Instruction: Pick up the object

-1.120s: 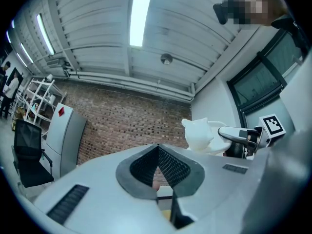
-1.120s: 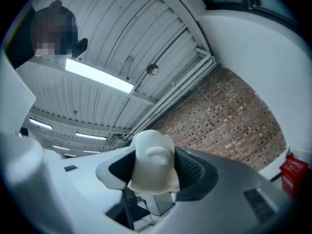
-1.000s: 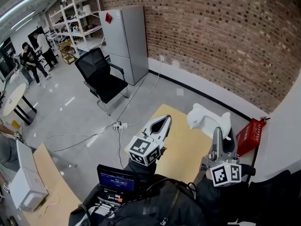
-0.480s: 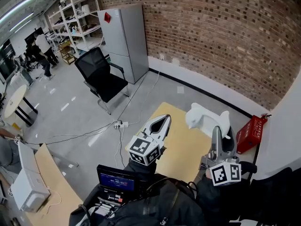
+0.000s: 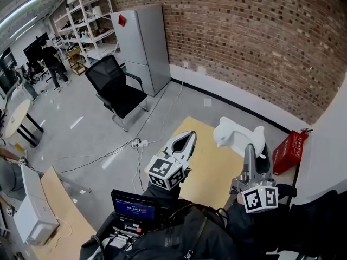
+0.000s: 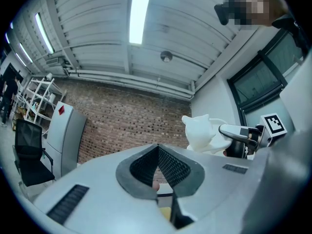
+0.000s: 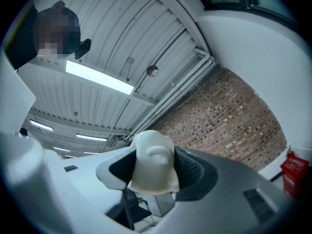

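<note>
The object is a white, cat-like figurine (image 5: 237, 136) held up in the air over a yellow table (image 5: 209, 172). My right gripper (image 5: 255, 147) is shut on it, a jaw on either side of its base. In the right gripper view the figurine (image 7: 152, 167) fills the gap between the dark pads. In the left gripper view the figurine (image 6: 201, 132) shows to the right with the right gripper (image 6: 240, 132) on it. My left gripper (image 5: 187, 140) points upward beside it, apart from it, shut and empty, its tips (image 6: 158, 147) touching.
A black office chair (image 5: 116, 88) and a grey cabinet (image 5: 143, 45) stand by the brick wall. A red crate (image 5: 287, 151) sits to the right of the table. A device with a lit screen (image 5: 133, 207) is below the left gripper. Cables (image 5: 108, 156) cross the floor.
Both grippers and the figurine have stayed almost still. A person at the far left of the room has walked further away.
</note>
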Tool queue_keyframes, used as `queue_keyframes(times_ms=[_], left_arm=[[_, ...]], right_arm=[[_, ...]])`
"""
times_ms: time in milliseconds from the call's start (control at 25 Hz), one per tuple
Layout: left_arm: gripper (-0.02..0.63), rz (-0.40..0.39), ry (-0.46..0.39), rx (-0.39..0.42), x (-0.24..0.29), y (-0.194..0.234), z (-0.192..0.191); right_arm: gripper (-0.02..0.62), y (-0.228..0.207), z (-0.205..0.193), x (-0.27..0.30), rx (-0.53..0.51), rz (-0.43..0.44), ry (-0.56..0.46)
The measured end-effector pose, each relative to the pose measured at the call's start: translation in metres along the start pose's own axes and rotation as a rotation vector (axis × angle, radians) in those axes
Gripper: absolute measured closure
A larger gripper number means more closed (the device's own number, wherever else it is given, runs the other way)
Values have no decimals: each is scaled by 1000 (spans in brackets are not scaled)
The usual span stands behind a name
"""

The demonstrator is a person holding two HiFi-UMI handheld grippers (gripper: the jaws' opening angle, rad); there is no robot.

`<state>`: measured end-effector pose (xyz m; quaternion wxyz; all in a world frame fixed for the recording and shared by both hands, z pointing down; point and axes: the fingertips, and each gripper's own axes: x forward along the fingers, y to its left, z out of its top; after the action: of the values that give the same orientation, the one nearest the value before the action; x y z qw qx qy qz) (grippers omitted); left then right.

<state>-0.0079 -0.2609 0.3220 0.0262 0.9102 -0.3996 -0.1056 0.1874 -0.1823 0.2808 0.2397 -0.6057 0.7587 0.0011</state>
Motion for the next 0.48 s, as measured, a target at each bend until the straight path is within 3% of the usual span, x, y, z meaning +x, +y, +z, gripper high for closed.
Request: queue_keyframes(times_ms=[480], left_arm=[[607, -2, 2, 7, -8, 2, -5]], right_arm=[[359, 4, -7, -6, -9, -7, -2]])
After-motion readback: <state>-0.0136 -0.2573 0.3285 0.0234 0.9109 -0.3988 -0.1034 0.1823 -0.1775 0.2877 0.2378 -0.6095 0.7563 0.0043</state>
